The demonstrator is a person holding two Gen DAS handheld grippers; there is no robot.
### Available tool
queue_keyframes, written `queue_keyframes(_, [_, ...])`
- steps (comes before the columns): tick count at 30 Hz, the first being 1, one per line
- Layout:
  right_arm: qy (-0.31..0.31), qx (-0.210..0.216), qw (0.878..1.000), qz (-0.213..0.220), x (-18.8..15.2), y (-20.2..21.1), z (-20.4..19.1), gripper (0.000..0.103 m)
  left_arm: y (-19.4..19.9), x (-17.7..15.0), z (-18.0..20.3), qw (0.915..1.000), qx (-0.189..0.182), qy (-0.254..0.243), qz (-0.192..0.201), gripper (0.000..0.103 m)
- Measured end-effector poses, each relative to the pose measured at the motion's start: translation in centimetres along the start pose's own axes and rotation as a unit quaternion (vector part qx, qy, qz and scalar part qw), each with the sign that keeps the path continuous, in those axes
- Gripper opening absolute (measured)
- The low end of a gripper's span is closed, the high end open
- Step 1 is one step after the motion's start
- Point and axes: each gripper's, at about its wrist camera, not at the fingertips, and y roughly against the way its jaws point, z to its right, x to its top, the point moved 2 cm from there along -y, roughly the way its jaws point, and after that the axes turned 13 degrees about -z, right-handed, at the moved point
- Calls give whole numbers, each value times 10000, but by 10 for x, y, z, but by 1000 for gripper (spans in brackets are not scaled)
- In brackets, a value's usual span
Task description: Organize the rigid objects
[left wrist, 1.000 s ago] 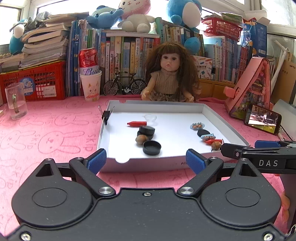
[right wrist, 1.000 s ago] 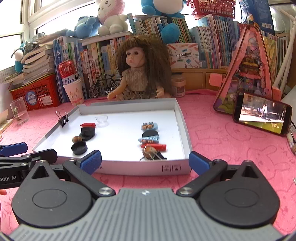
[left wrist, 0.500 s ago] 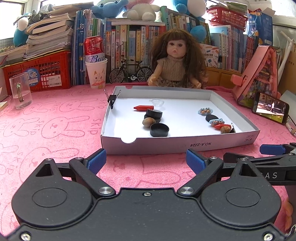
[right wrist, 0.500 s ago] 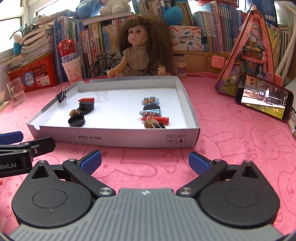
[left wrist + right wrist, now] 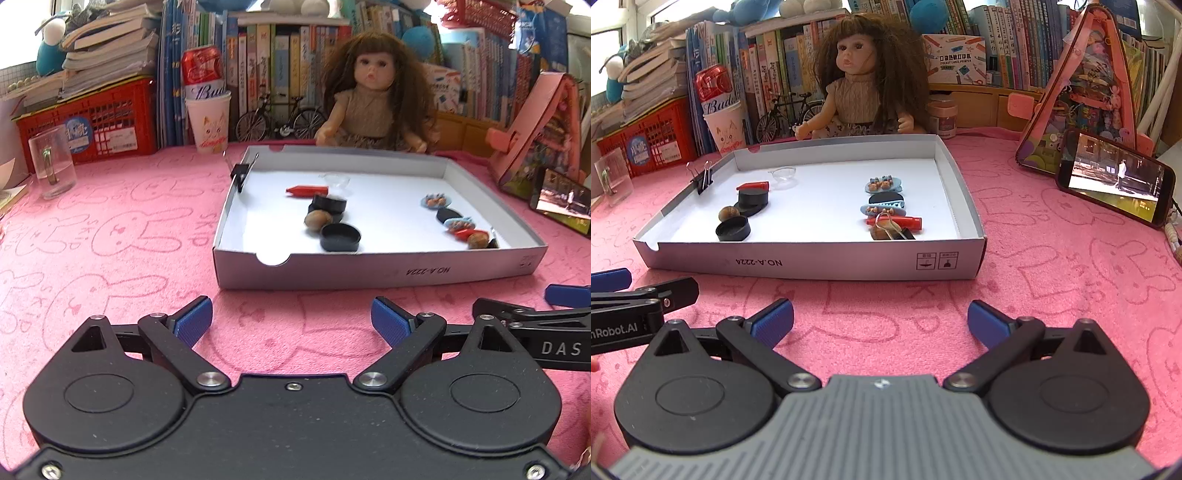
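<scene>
I am holding my left gripper (image 5: 291, 319) and right gripper (image 5: 881, 319) wide open and empty over the pink desk (image 5: 1052, 280), near its front edge, facing the white tray (image 5: 820, 262) of small objects.

We see a doll (image 5: 373, 99) with long brown hair sitting at the top middle. Left of her stands a tiny bicycle (image 5: 280, 120), then a paper cup (image 5: 208, 123) with a red can (image 5: 202, 72) in it. A red basket (image 5: 92, 118) and a clear glass (image 5: 51, 160) sit at the upper left. Books (image 5: 266, 66) line the back. A phone (image 5: 1115, 177) leans at the right. A pink bunny cloth (image 5: 110, 236) covers the counter.
</scene>
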Motion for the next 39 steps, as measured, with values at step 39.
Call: queue_keyframes(39, [169,-202,9996,-98,1,-4,-6,103,-10,1,4,9997,90,-56,-204,103])
